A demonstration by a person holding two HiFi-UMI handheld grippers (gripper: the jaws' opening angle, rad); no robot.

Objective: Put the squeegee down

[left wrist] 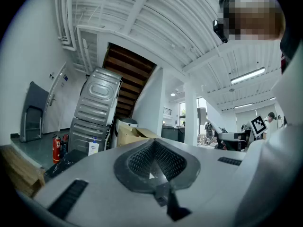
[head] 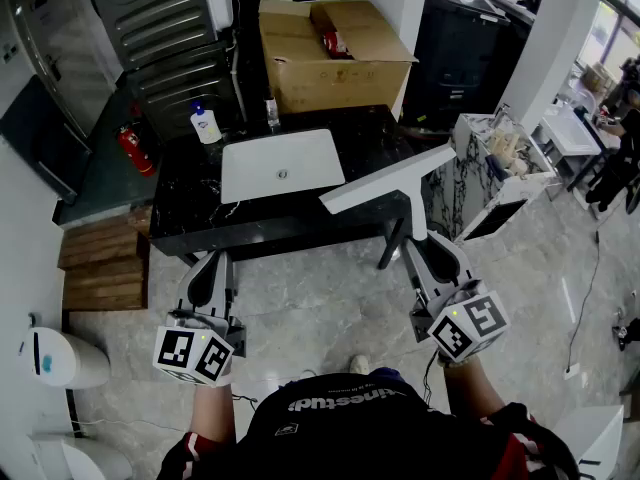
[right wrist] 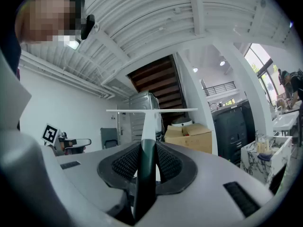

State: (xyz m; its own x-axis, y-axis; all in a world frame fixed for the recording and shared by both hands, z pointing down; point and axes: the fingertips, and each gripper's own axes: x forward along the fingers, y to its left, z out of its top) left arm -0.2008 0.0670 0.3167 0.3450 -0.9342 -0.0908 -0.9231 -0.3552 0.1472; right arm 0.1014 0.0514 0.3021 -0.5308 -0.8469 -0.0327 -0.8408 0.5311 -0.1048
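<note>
The squeegee [head: 385, 180] has a long white blade and a dark handle. My right gripper [head: 425, 253] is shut on that handle and holds it level in the air, in front of the black counter [head: 380, 133]. In the right gripper view the handle [right wrist: 146, 174] runs up between the pads, and the blade [right wrist: 151, 111] lies crosswise beyond my right gripper [right wrist: 148, 150]. My left gripper [head: 212, 268] hangs at the left, below the counter's front edge, with its jaws together and nothing in them. The left gripper view shows my left gripper [left wrist: 154, 150] with its pads meeting.
A white sink basin [head: 282, 164] is set in the counter, with a soap bottle [head: 205, 125] at its back left. Behind stand a cardboard box [head: 330, 58] and a fire extinguisher [head: 135, 150]. Wooden pallets [head: 100, 263] lie left, a marbled white cart [head: 500, 168] right.
</note>
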